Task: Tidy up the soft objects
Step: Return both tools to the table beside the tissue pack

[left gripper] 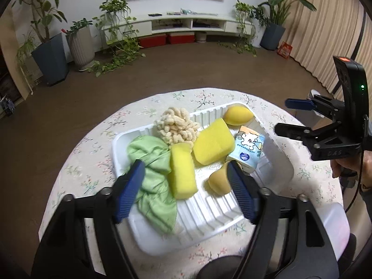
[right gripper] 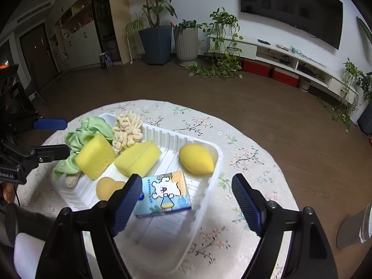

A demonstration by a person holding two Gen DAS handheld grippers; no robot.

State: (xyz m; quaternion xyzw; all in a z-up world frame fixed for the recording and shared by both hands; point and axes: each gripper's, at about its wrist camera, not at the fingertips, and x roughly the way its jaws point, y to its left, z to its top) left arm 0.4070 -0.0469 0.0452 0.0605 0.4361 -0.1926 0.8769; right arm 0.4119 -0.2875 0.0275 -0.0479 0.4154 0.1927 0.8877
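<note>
A white ribbed tray (left gripper: 276, 153) sits on a round table with a floral cloth (left gripper: 93, 153), and all the soft things lie in it. At its left end is a crumpled green cloth (left gripper: 153, 176), with a cream chenille mop head (left gripper: 176, 127) just behind it against the tray's far wall. Two yellow sponges lie mid-tray: an upright sponge (left gripper: 182, 172) touching the cloth, and a flat sponge (left gripper: 214, 144) beside it. A yellow egg-shaped puff (left gripper: 238, 115) rests in the tray's far right corner. A tissue pack (left gripper: 247, 148) with a cartoon bear lies near the right wall, and a tan puff (left gripper: 218, 181) sits just in front of it.

The left gripper (left gripper: 187, 186) hangs over the tray's near side, spread wide, gripping nothing. The right gripper (right gripper: 186, 203) hovers above the tray's right end, over the tissue pack, likewise wide apart and empty.
</note>
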